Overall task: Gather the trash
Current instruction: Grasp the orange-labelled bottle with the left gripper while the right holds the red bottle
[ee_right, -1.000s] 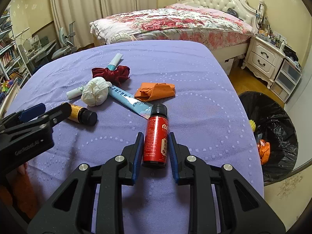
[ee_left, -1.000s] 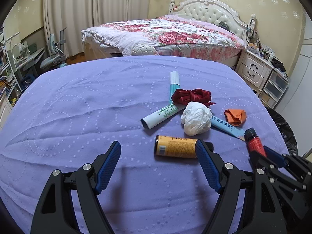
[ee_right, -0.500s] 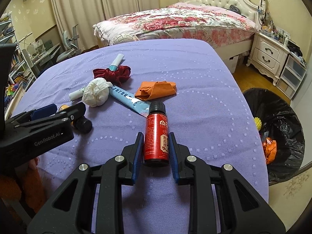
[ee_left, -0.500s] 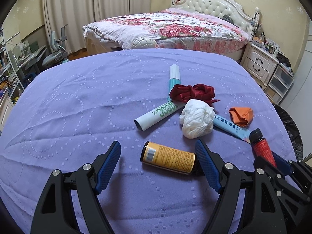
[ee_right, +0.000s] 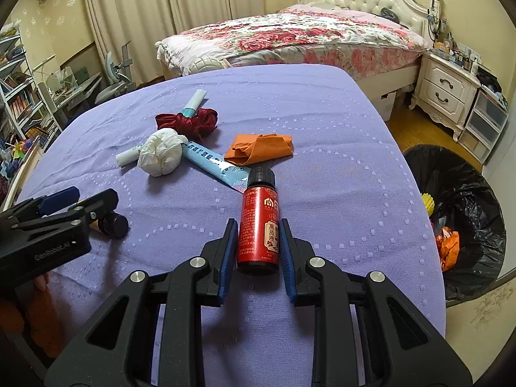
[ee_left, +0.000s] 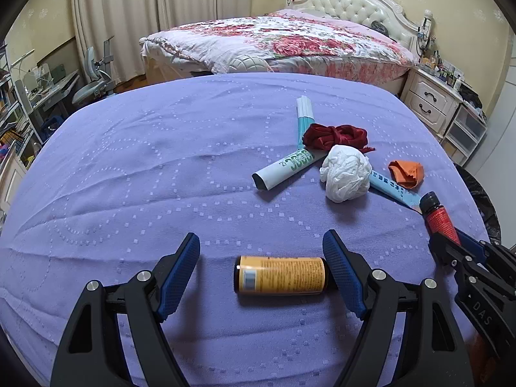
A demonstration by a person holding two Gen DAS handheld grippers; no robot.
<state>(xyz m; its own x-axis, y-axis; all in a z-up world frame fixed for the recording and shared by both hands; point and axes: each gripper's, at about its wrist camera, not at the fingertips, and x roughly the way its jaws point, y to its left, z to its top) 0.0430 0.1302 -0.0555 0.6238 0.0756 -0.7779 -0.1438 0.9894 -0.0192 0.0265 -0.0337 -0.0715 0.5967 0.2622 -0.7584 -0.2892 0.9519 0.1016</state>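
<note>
- Left wrist view: pick-up step in hand. The left gripper (ee_left: 261, 258) stands with jaws wide apart around the yellow bottle (ee_left: 280, 275), which lies flat on the purple cloth (ee_left: 129, 167); the right pad looks to touch its cap end, the left pad is clear. Next, close squarely on the bottle
- Right wrist view: the right gripper (ee_right: 258, 246) is clamped narrow on the red bottle (ee_right: 259, 225). The lined bin (ee_right: 464, 219) sits beside the table edge; judged next, carry and release there
</note>
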